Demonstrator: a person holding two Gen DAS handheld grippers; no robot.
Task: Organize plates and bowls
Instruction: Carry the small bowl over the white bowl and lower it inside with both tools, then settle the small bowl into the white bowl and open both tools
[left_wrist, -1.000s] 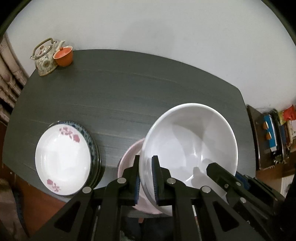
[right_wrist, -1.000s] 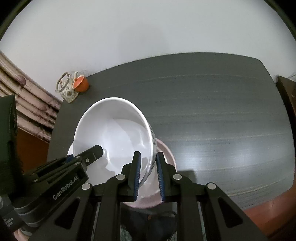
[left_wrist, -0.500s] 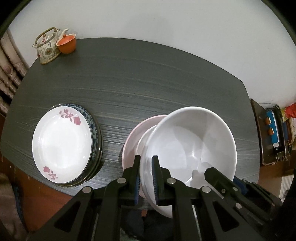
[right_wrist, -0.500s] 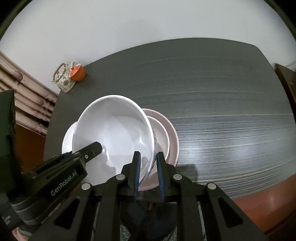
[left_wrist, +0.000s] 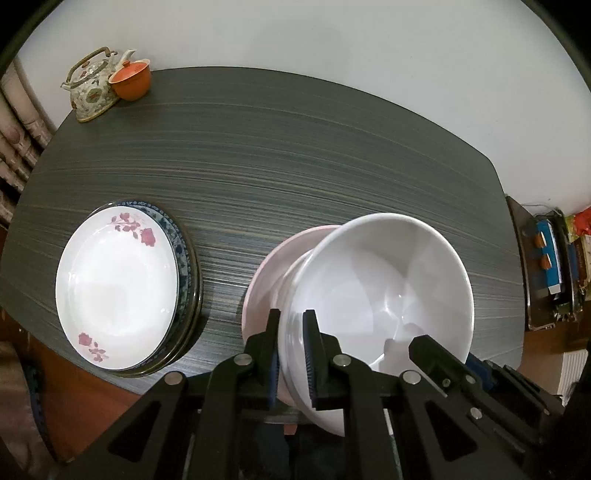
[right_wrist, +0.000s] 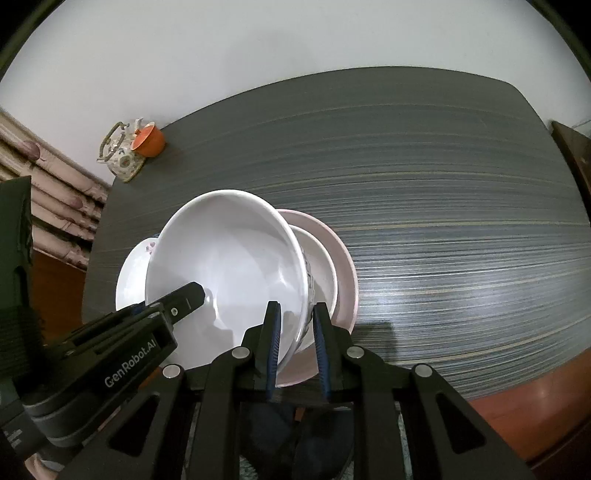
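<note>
A large white bowl (left_wrist: 384, 280) is held by both grippers above a pink bowl (left_wrist: 273, 258) that has a smaller white bowl nested in it (right_wrist: 321, 266). My left gripper (left_wrist: 291, 325) is shut on the white bowl's near left rim. My right gripper (right_wrist: 295, 317) is shut on its near right rim (right_wrist: 291, 258). The white bowl sits low over the nested bowls; whether it touches them is hidden. A stack of plates topped by a white plate with pink flowers (left_wrist: 118, 291) lies to the left.
A floral teapot (left_wrist: 92, 88) and an orange cup (left_wrist: 131, 79) stand at the far left corner of the dark table (left_wrist: 295, 155). The near table edge lies just under the grippers. A side shelf with clutter (left_wrist: 550, 258) stands to the right.
Both grippers have carried the white bowl forward and down over the pink bowl stack; more of the table and the nested bowls now shows. The grips have not changed.
</note>
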